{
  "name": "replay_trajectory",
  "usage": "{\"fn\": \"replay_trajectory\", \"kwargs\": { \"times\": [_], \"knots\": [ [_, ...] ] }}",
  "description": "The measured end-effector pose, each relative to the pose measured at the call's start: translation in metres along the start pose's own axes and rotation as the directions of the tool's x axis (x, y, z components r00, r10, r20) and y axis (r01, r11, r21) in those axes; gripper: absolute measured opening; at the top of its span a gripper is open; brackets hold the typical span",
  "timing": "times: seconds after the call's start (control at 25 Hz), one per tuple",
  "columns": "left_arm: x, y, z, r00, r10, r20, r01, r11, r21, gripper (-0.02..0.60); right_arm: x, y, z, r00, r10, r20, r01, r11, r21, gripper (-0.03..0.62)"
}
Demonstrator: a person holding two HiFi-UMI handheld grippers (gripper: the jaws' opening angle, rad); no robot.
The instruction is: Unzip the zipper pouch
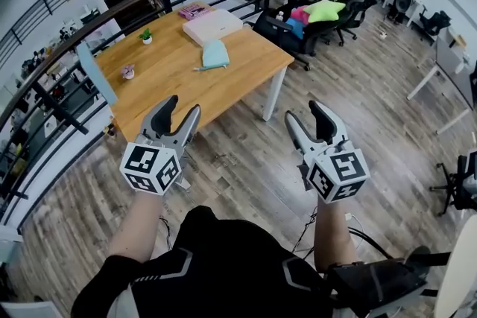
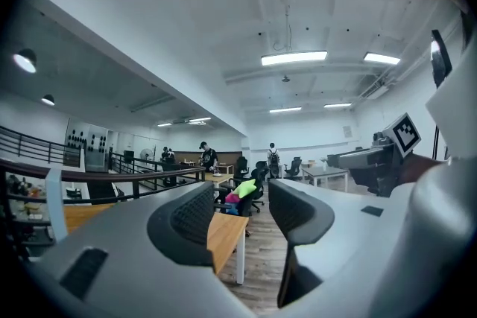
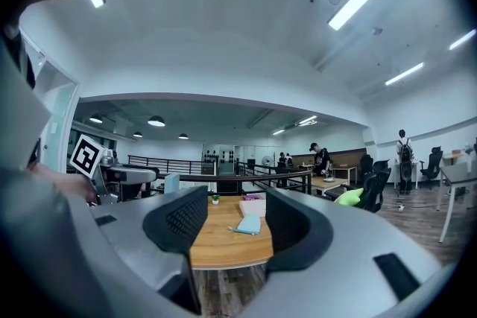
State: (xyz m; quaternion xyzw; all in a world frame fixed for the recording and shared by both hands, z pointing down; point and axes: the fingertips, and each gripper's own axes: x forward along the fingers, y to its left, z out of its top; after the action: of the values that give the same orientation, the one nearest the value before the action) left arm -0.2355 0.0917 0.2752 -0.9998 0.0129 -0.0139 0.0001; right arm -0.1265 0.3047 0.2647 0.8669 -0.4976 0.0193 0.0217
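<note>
A light teal zipper pouch (image 1: 215, 54) lies flat on the wooden table (image 1: 171, 78), with a thin pull sticking out at its left; it also shows small in the right gripper view, pouch (image 3: 250, 225) between the jaws' sightline but far off. My left gripper (image 1: 184, 106) is held in the air before the table's near edge, open and empty. My right gripper (image 1: 304, 112) hangs over the wood floor to the right of the table, also open and empty. Both are well short of the pouch. The left gripper view shows only the table's corner (image 2: 223, 231).
On the table, a white box (image 1: 212, 26) and a pink item (image 1: 192, 10) lie behind the pouch, with a small potted plant (image 1: 146, 35) to the left. A black railing (image 1: 89, 33) curves behind. Office chairs with a green star cushion (image 1: 324, 9) stand to the right.
</note>
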Motion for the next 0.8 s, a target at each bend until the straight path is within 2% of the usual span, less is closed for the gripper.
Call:
{"fn": "replay_trajectory", "kwargs": {
  "times": [0.2,0.32,0.6,0.8],
  "knots": [
    [0.017,-0.003,-0.006,1.0,0.01,-0.024,-0.01,1.0,0.012,0.245,0.01,-0.014,-0.009,1.0,0.019,-0.01,-0.019,1.0,0.015,0.252],
    [0.032,0.006,-0.011,1.0,0.012,-0.018,-0.012,1.0,-0.005,0.245,0.024,-0.021,-0.011,1.0,0.02,-0.014,-0.02,1.0,0.004,0.252],
    [0.084,0.043,-0.018,1.0,0.007,-0.011,-0.008,0.999,-0.039,0.242,0.077,-0.043,-0.015,0.998,0.02,-0.053,-0.02,1.0,-0.011,0.25],
    [0.129,0.082,-0.016,1.0,0.005,0.001,-0.005,1.0,-0.027,0.242,0.134,-0.054,-0.011,0.997,0.028,-0.066,-0.03,0.999,-0.027,0.248]
  ]
}}
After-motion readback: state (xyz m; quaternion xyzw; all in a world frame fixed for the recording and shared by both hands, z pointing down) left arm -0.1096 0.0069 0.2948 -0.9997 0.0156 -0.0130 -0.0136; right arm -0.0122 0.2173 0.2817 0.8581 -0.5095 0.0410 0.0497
